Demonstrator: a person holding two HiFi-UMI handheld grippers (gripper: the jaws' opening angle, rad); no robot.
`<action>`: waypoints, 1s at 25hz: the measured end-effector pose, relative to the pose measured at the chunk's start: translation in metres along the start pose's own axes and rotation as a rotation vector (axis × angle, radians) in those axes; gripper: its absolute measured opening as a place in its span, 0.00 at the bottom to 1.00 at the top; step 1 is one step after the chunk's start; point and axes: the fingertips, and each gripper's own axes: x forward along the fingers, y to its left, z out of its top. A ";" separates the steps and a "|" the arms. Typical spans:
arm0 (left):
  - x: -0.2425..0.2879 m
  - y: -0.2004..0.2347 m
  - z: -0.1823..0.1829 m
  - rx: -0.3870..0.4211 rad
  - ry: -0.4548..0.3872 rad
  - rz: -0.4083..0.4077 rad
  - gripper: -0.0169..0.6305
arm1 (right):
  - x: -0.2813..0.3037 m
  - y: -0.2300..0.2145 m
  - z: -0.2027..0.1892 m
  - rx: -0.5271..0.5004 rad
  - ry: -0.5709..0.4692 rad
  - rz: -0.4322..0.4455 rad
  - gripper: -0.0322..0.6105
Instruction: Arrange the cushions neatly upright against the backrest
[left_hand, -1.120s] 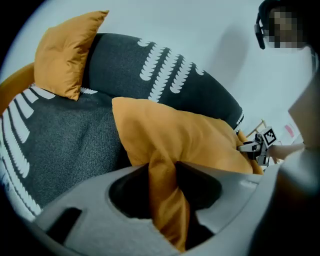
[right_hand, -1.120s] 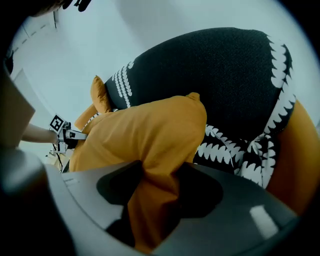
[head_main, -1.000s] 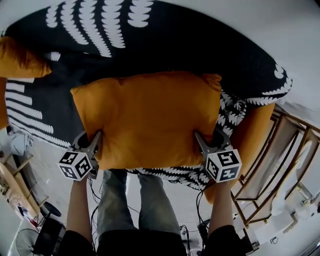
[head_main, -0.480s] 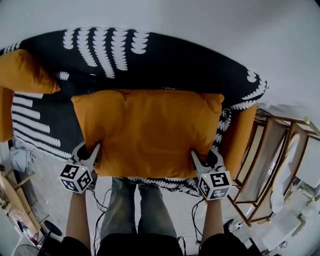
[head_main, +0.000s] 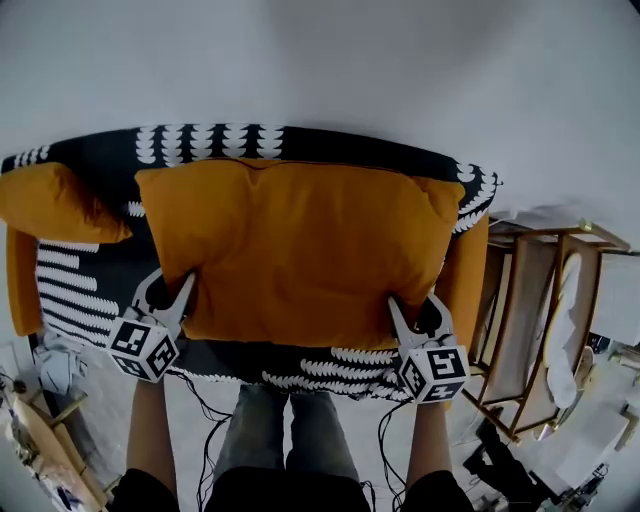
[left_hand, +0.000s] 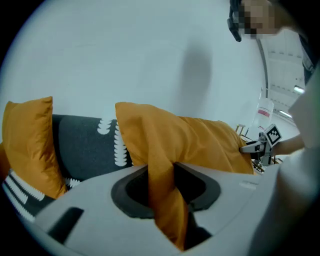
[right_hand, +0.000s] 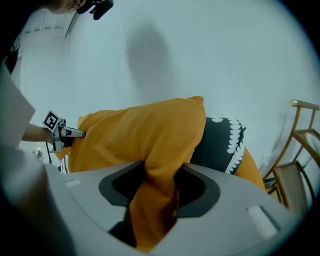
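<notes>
Item: large orange cushion (head_main: 300, 255), held clear of the sofa (head_main: 300, 375) and spread wide in front of its black-and-white patterned backrest (head_main: 250, 140). The near left corner is clamped in the left gripper (head_main: 170, 290) and the near right corner in the right gripper (head_main: 415, 310). In each gripper view a fold of orange fabric is seen pinched between narrowly set jaws. Change noted over the last second: the cushion has been lifted by both corners, so that its far edge, formerly low over the seat, is now level with the top of the backrest. The grip is unaltered on both sides. A second orange cushion (head_main: 55, 205) is propped at the far left against the backrest. Wooden chair frames (head_main: 530, 300) are stood to the right of the sofa, with a plain wall (head_main: 320, 60) beyond. Status, as judged: the cushion is raised but not yet placed. It remains to be tipped upright and set down against the backrest, beside the second orange cushion.
</notes>
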 end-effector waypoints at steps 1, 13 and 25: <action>0.005 0.003 0.009 0.012 -0.007 -0.008 0.22 | 0.002 -0.001 0.007 0.004 -0.012 -0.011 0.39; 0.060 0.025 0.012 -0.002 0.035 -0.054 0.23 | 0.047 -0.025 0.015 0.016 0.003 -0.096 0.39; 0.092 0.049 -0.030 -0.030 0.123 -0.070 0.24 | 0.091 -0.035 -0.022 0.021 0.077 -0.137 0.39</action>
